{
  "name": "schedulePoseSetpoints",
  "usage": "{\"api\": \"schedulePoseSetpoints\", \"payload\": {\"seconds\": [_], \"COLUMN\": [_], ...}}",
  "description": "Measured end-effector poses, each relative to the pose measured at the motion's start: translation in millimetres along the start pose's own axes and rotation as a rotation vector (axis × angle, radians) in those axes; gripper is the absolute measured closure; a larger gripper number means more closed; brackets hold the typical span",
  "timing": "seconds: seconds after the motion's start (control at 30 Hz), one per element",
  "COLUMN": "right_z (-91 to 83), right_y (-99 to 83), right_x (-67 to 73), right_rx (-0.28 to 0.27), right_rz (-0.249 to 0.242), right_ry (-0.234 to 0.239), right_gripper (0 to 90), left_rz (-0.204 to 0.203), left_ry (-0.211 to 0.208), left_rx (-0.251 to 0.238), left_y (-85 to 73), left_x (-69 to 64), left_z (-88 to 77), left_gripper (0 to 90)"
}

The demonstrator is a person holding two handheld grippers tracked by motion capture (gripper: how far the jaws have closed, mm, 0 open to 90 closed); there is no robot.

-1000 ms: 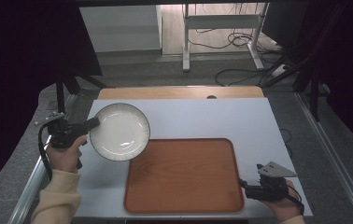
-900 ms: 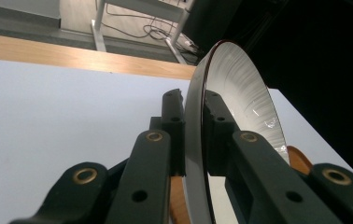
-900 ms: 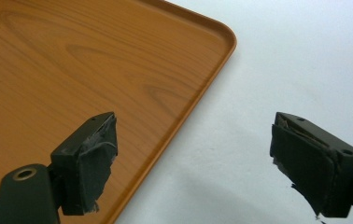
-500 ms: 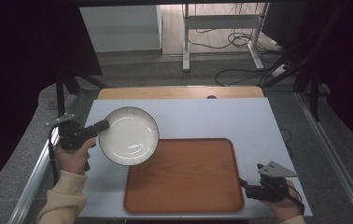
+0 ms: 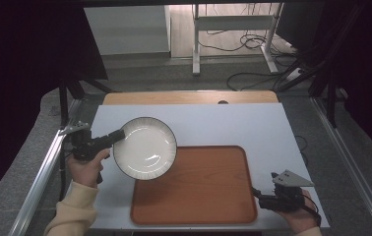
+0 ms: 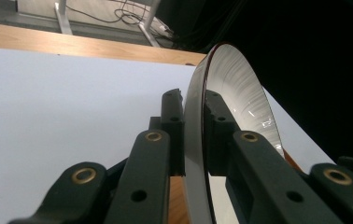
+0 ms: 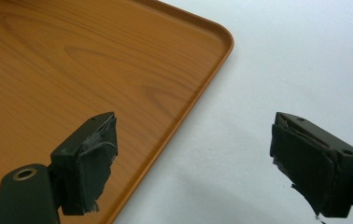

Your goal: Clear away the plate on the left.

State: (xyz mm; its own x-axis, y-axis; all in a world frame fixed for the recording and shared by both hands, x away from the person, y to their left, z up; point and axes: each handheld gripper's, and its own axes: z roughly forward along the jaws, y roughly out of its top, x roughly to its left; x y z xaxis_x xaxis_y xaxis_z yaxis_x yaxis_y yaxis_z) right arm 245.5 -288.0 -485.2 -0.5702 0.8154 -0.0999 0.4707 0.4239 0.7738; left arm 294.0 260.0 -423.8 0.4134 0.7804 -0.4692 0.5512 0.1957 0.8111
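A white plate (image 5: 145,147) with a dark ribbed rim hangs tilted above the table, overlapping the upper-left corner of the wooden tray (image 5: 199,196). My left gripper (image 5: 119,134) is shut on the plate's left rim. In the left gripper view the plate (image 6: 240,88) stands edge-on between the two black jaws, whose pads (image 6: 215,122) press on both faces of the rim. My right gripper (image 5: 255,194) rests at the tray's lower-right corner. Seen from the right gripper view, it (image 7: 193,154) is open with nothing between its fingers, straddling the tray's edge (image 7: 198,98).
A white mat (image 5: 253,128) covers the tabletop, with a strip of bare wood (image 5: 189,97) at the far side. Metal rails (image 5: 41,177) run along both sides of the table. Cables and a stand's legs lie on the floor beyond.
My left gripper has carried the plate to the right and a little nearer, so it now overlaps the tray's corner. The right gripper has stayed still.
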Motion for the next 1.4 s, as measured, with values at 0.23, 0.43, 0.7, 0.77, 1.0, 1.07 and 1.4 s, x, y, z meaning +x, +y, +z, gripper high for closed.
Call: {"api": "schedulePoseSetpoints", "payload": {"seconds": [0.23, 0.43, 0.7, 0.77, 1.0, 1.07, 1.4], "right_z": [-0.2, -0.7, -2.0, -2.2, -2.2, -2.3, -3.7], "right_y": [-0.1, -0.1, -0.1, -0.2, -0.2, -0.3, 0.0], "right_x": [-0.5, -0.8, -2.0, -2.0, -2.7, -2.8, -3.0], "right_rx": [-0.003, -0.006, -0.009, -0.010, -0.009, -0.009, -0.012], "right_rz": [0.002, 0.002, 0.007, 0.007, 0.010, 0.009, 0.010], "right_ry": [-0.002, -0.004, -0.005, -0.006, -0.007, -0.008, -0.009], "right_gripper": [14.8, 14.8, 14.8, 14.8, 14.8, 14.8, 14.9], "left_rz": [0.011, 0.009, 0.013, 0.014, 0.013, 0.011, 0.013], "left_ry": [-0.015, -0.025, -0.043, -0.044, -0.061, -0.066, -0.094], "left_rx": [0.019, 0.025, 0.050, 0.053, 0.064, 0.066, 0.089], "left_y": [-3.5, -8.1, -15.1, -16.4, -22.0, -22.8, -29.5], "left_x": [-6.0, -12.0, -19.1, -20.7, -25.9, -27.5, -35.7], "left_z": [6.3, 10.1, 18.2, 19.8, 26.8, 28.6, 36.1], "left_gripper": [81.4, 81.3, 81.1, 81.1, 81.0, 81.0, 80.9]}}
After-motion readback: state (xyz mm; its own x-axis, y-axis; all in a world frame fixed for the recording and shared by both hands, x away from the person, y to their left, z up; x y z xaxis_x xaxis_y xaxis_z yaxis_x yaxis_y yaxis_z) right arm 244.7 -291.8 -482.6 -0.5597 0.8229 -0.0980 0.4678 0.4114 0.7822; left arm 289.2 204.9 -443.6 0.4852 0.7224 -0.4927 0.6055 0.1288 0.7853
